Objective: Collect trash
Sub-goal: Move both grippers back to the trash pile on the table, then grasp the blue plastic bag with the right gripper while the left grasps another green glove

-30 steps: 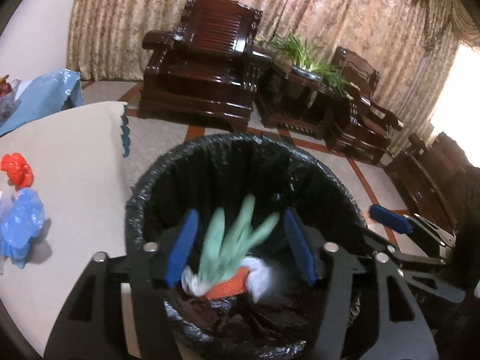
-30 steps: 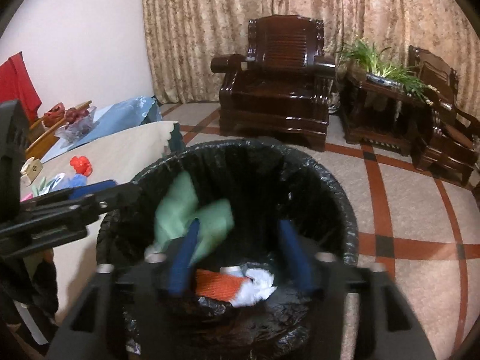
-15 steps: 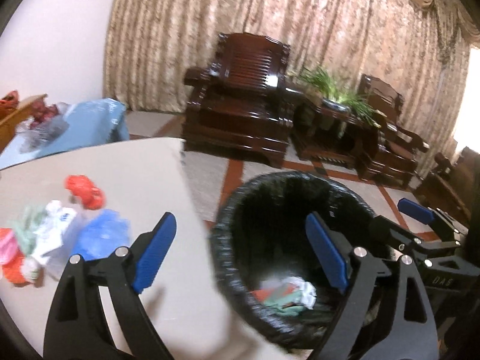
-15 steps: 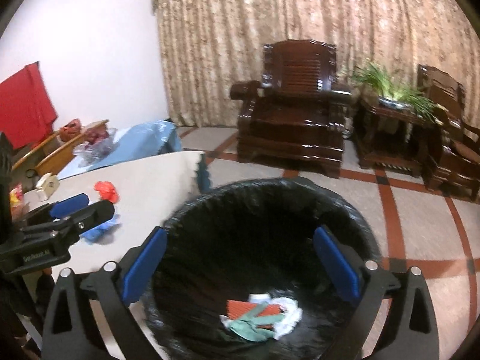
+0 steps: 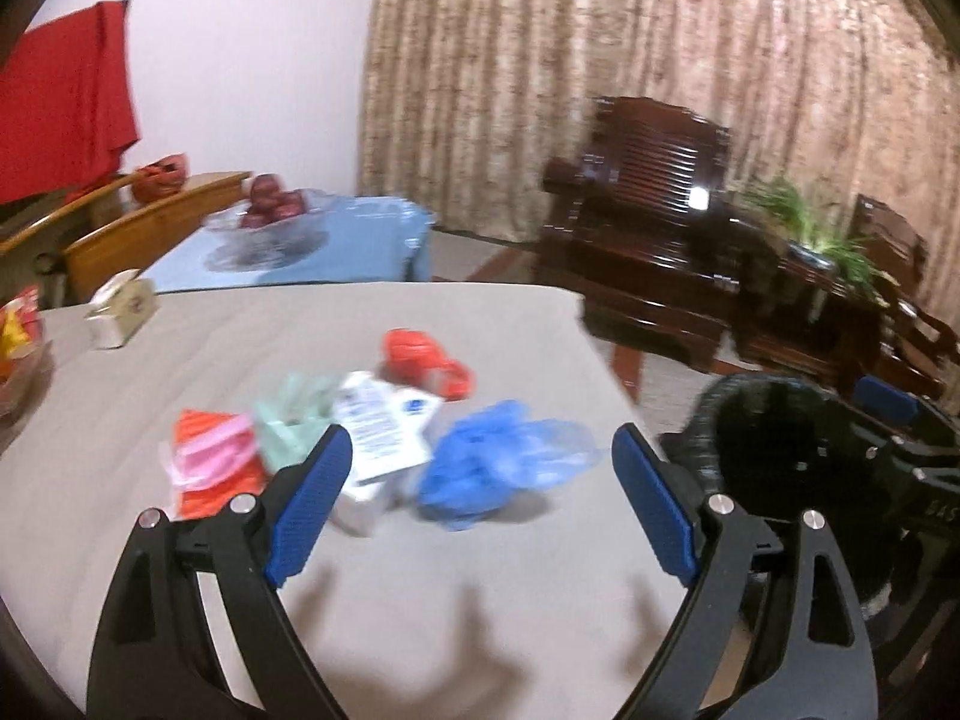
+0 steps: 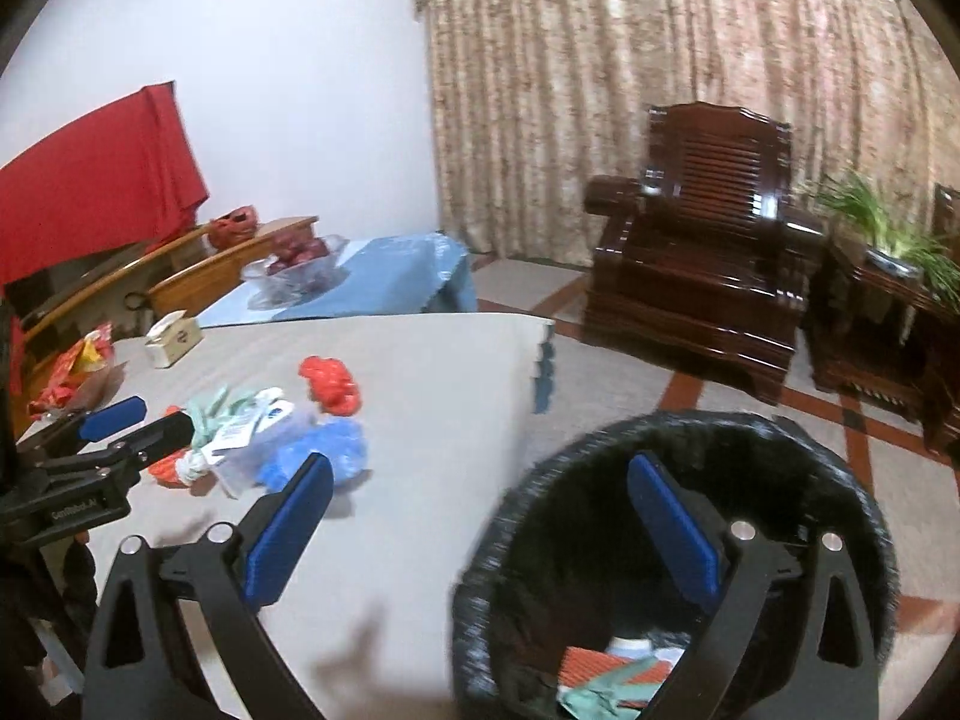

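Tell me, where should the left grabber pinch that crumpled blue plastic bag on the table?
Probably the puffy middle of the blue plastic bag, coming down from above with the open left gripper. The bag lies loose and soft on the table, its left edge close to the white packet, so its thin right tail would likely slip.

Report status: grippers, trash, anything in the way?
Left gripper open, empty, over table. Right gripper open, empty, beside bin. Trash pile on table, nothing blocking it.
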`<move>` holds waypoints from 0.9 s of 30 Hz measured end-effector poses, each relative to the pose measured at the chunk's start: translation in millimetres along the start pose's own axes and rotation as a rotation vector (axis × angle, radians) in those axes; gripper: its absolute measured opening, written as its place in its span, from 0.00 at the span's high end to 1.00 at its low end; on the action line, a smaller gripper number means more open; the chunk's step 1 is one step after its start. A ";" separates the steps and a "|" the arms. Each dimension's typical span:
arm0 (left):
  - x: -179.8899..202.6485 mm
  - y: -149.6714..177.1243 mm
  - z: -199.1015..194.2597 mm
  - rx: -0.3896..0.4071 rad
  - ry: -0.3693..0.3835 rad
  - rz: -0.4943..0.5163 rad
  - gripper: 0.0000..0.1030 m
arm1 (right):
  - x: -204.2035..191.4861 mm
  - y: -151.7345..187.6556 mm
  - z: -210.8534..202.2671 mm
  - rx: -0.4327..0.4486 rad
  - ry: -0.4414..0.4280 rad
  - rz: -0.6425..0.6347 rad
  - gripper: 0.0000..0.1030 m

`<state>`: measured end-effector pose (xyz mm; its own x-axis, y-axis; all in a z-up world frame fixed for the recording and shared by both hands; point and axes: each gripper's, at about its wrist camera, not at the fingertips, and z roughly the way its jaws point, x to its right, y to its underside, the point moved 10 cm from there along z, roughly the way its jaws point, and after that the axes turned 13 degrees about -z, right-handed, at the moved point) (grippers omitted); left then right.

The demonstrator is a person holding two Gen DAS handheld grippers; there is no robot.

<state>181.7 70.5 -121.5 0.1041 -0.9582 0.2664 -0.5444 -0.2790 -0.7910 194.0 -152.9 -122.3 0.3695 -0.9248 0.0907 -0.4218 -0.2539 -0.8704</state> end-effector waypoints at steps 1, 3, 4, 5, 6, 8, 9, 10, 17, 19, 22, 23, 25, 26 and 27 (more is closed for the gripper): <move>-9.7 -2.3 -0.6 0.005 -0.018 -0.008 0.17 | -4.9 -1.6 3.6 0.002 -0.007 -0.008 0.06; -27.0 -6.0 -0.6 0.011 -0.048 -0.023 0.17 | -18.3 -4.8 13.9 -0.001 -0.027 -0.019 0.06; -35.1 -7.0 0.0 0.013 -0.059 -0.030 0.17 | -23.1 -5.5 17.1 -0.002 -0.034 -0.020 0.06; -41.9 -6.9 0.5 0.014 -0.069 -0.034 0.17 | -29.1 -7.1 21.8 -0.002 -0.045 -0.021 0.06; -50.3 -6.2 0.7 0.015 -0.080 -0.038 0.17 | -34.7 -9.2 25.5 -0.002 -0.052 -0.024 0.06; -60.1 -6.2 2.1 0.017 -0.097 -0.046 0.17 | -45.5 -12.6 34.6 0.000 -0.069 -0.030 0.06; -67.4 -6.7 3.3 0.019 -0.108 -0.051 0.17 | -51.4 -13.1 39.3 -0.002 -0.078 -0.034 0.06; -70.8 -6.5 4.0 0.019 -0.116 -0.054 0.17 | -57.5 -13.4 43.0 -0.003 -0.085 -0.037 0.06; -101.0 3.3 15.8 0.006 -0.178 -0.070 0.18 | -90.7 -4.5 87.6 -0.061 -0.127 -0.064 0.06; -112.4 8.4 22.1 -0.004 -0.195 -0.075 0.19 | -97.5 0.6 101.6 -0.086 -0.133 -0.071 0.06; -125.5 15.2 29.5 -0.025 -0.214 -0.084 0.21 | -105.5 9.6 122.5 -0.129 -0.144 -0.076 0.06; -130.3 17.2 32.0 -0.031 -0.220 -0.090 0.21 | -107.6 12.9 129.1 -0.143 -0.147 -0.074 0.06; -138.0 20.6 35.4 -0.040 -0.230 -0.097 0.22 | -112.5 19.8 138.5 -0.165 -0.148 -0.077 0.06; -141.2 22.0 37.0 -0.045 -0.234 -0.099 0.22 | -114.8 23.4 144.8 -0.182 -0.152 -0.079 0.06; -144.9 23.4 39.0 -0.051 -0.238 -0.103 0.23 | -118.0 25.8 149.7 -0.193 -0.158 -0.081 0.07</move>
<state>186.4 200.3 -200.1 0.3506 -0.9145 0.2018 -0.5617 -0.3777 -0.7361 263.4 -8.0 -227.9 0.5267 -0.8475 0.0664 -0.5301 -0.3886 -0.7537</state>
